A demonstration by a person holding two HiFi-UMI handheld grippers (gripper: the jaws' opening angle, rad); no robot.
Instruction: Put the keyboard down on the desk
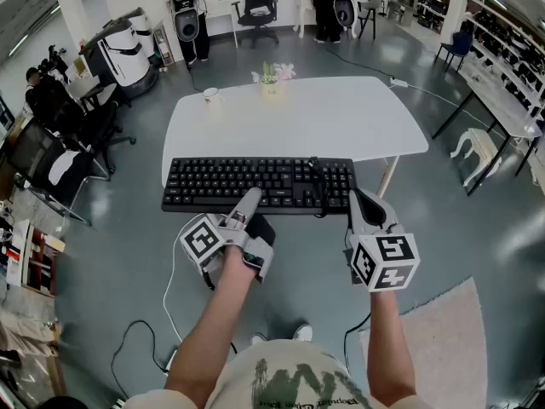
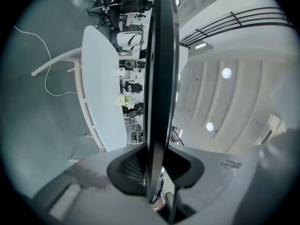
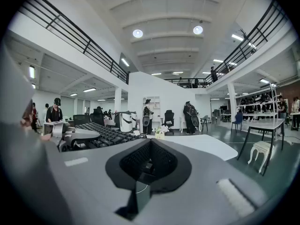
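Note:
A black keyboard (image 1: pixel 255 184) hangs level at the near edge of the white desk (image 1: pixel 324 118). My left gripper (image 1: pixel 252 201) is shut on its front edge. In the left gripper view, which is rolled sideways, the keyboard (image 2: pixel 159 78) runs edge-on as a dark slab between the pads of that gripper (image 2: pixel 152 172), with the desk (image 2: pixel 101 88) to its left. My right gripper (image 1: pixel 362 201) sits at the keyboard's right end. In the right gripper view its jaws (image 3: pixel 140 172) are together with nothing between them, and the keyboard (image 3: pixel 103 136) lies off to the left.
A white cup (image 1: pixel 211 97) and a small flower pot (image 1: pixel 272 79) stand at the desk's far edge. A white stool (image 1: pixel 477 147) is to the right, black chairs (image 1: pixel 51 164) to the left. A cable (image 1: pixel 170 296) and a pale rug (image 1: pixel 443 339) lie on the floor.

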